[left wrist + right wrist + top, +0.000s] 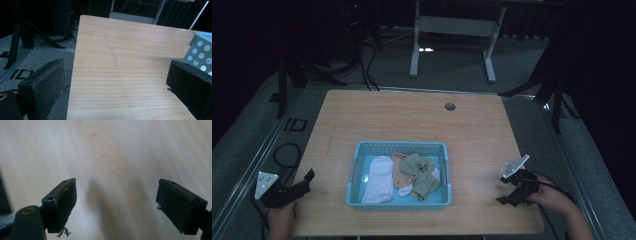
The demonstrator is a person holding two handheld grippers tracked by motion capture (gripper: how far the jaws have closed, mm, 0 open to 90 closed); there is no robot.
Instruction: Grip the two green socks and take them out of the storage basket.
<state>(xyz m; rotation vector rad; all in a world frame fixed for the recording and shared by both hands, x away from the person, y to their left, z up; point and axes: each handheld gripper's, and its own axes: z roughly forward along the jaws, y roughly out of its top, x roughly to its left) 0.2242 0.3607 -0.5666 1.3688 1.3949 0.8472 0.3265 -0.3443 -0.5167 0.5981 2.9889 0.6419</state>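
While a light blue perforated basket [399, 202] is set on the wooden table [412, 120] near its front edge, a white sock [379, 178] is seen lying in its left part and olive-green [419, 172] and peach [400, 176] socks are bunched in its right part. The left gripper [297, 186] is held at the table's front-left corner and the right gripper [510, 189] near the front-right edge, each well apart from the basket. Both pairs of jaws are spread wide and nothing is gripped between them.

— What blocks the wooden table [412, 117]?
— A blue perforated basket [399, 202] of socks [379, 178] at the near middle; its wall rises just beside the left gripper [304, 181], whose jaws stand wide apart
— And open room?
— Bare wood behind the basket, and on either side, including under the spread right gripper [504, 189]
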